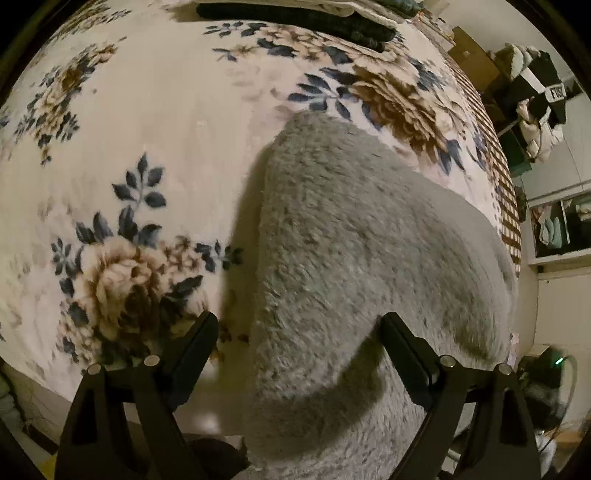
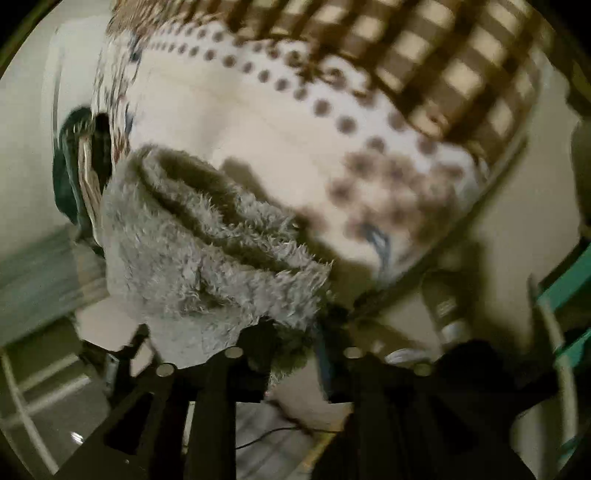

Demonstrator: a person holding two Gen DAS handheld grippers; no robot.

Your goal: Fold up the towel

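Over the blanket (image 1: pixel 155 122) I see the grey towel (image 1: pixel 354 251) draped in a long folded band, running from near the big flower print down toward my L gripper (image 1: pixel 299 332). L jaws stand wide apart; towel passes between them w/o either finger (image 1: pixel 410 347) pressing on it, so nothing gripped on that side. Towel casts a shadow on the blanket to its left, so part of it looks lifted off the blanket. Far edge of the blanket carries a dark folded item (image 1: pixel 295 18). Beyond the blanket's checked border (image 1: pixel 506 206), shelves w/ clothes.

R view is blurred. Towel (image 2: pixel 207 251) hangs bunched above the blanket (image 2: pixel 258 122), its lower edge reaching down into my R gripper (image 2: pixel 295 332). R jaws are partly closed w/ fluffy towel edge between them; whether the pads actually pinch it I can't tell through the blur. Checked border (image 2: pixel 443 66) sits beyond the dotted part of the blanket. Floor and a cable show below the gripper.
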